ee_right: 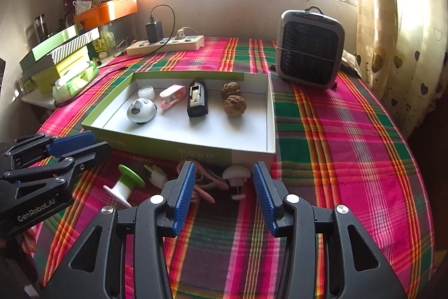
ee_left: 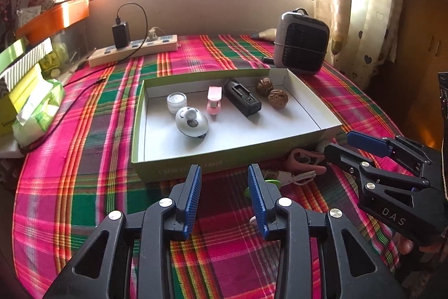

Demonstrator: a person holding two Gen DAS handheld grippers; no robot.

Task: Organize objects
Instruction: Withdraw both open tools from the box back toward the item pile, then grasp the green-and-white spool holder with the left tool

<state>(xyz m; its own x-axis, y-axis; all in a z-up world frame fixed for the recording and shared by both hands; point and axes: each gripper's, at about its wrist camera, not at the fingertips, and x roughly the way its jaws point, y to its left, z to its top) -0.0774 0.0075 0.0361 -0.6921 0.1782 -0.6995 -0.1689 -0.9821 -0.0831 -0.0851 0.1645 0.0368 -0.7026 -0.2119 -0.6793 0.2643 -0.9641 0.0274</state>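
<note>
Both grippers spread, holding nothing: left gripper [ee_left: 224,173], right gripper [ee_right: 221,173]. Shallow green cardboard tray [ee_right: 196,152], frame centre, holds wrinkled brown walnuts [ee_right: 234,105]. Only the right view shows the green-capped white spool [ee_right: 126,182], lower left.

box [ee_right: 252,154]: open, holds walnuts [ee_right: 234,105], black charger [ee_right: 197,101], pink clip [ee_right: 172,96] | green spool [ee_right: 127,181], white mushroom knob [ee_right: 236,173]: loose ahead of right hand-held gripper [ee_right: 222,192]

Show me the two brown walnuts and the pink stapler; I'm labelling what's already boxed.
two brown walnuts [ee_right: 234,105]: right wrist view, on the nearer nut's shell.
pink stapler [ee_right: 172,95]: right wrist view, on its top arm.
</note>
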